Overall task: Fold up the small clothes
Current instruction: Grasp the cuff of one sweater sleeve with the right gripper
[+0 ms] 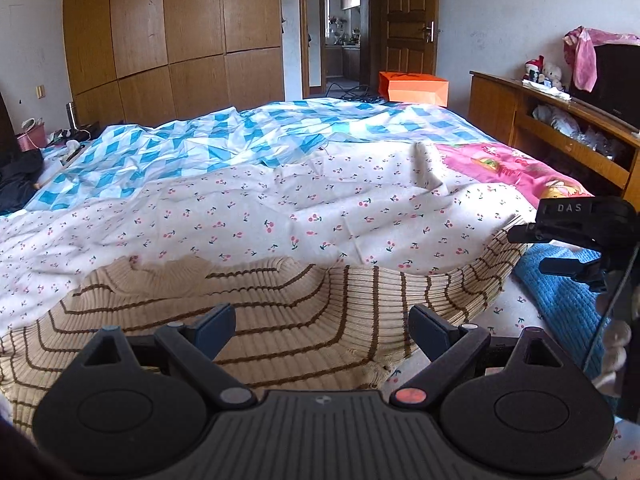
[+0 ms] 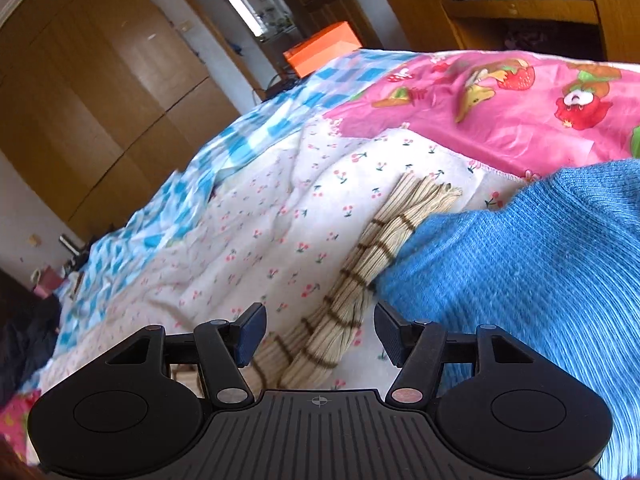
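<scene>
A beige knit sweater (image 1: 280,312) with brown stripes lies spread on the cherry-print sheet (image 1: 248,216) of a bed. My left gripper (image 1: 322,320) hovers open just over its near part, with nothing clamped between the fingers. My right gripper (image 1: 532,252) shows at the right edge, open, by the sweater's right end. In the right wrist view the right gripper (image 2: 320,320) stands open, and a bunched part of the striped sweater (image 2: 340,300) runs between its fingers without being pinched. A blue knit garment (image 2: 520,280) lies to the right and overlaps the sweater's edge.
A blue checkered quilt (image 1: 208,144) covers the far half of the bed and a pink cartoon blanket (image 1: 508,168) its right side. An orange box (image 1: 414,86) stands behind the bed. A wooden shelf unit (image 1: 560,128) runs along the right, a wardrobe (image 1: 172,40) at the back.
</scene>
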The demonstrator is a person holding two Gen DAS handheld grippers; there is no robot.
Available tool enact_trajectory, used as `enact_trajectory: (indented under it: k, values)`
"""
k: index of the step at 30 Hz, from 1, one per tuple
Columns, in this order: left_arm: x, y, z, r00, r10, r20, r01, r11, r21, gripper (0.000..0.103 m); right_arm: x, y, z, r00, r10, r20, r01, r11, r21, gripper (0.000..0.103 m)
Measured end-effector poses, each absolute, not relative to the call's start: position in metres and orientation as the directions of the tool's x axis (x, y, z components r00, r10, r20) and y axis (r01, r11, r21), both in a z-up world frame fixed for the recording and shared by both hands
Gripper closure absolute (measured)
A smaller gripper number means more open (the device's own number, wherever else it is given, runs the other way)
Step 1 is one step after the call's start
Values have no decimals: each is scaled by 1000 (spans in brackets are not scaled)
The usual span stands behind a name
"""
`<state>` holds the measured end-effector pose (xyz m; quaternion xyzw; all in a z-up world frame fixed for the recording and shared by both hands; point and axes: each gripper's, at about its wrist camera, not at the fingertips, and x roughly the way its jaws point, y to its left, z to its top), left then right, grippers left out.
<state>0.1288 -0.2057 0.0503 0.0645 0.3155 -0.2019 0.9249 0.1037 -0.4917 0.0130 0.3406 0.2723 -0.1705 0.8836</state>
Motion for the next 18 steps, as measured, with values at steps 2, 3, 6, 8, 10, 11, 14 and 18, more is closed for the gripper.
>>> enact_trajectory:
  k: [2,3,6,8,10,11,14,18]
  values:
    - [132,-209,47,715,-334,-614,413,911,-14,6,117,-514,3,788,-115,-605,520,649,555,45]
    - [132,-210,45,714,-333,-616,413,911,-13,6,121,-520,-1,787,-111,-606,527,630,570,48]
    - [131,-209,40,705,-328,-629,417,909,-8,6,134,-534,-14,784,-108,-611,546,590,595,60]
    - [128,-206,36,699,-324,-637,415,910,-8,6,141,-539,-24,769,-100,-631,571,551,608,71]
    - [127,-200,34,697,-321,-641,409,912,-12,6,143,-541,-30,760,-105,-642,587,535,607,85]
    - [126,-196,34,697,-320,-641,405,914,-16,6,141,-541,-30,760,-109,-641,589,532,608,90]
    - [124,-180,36,704,-321,-633,389,921,-33,6,130,-532,-17,800,-104,-591,542,545,639,94]
    - [119,-149,41,729,-302,-614,354,934,-39,6,125,-498,18,853,-61,-519,439,623,648,95]
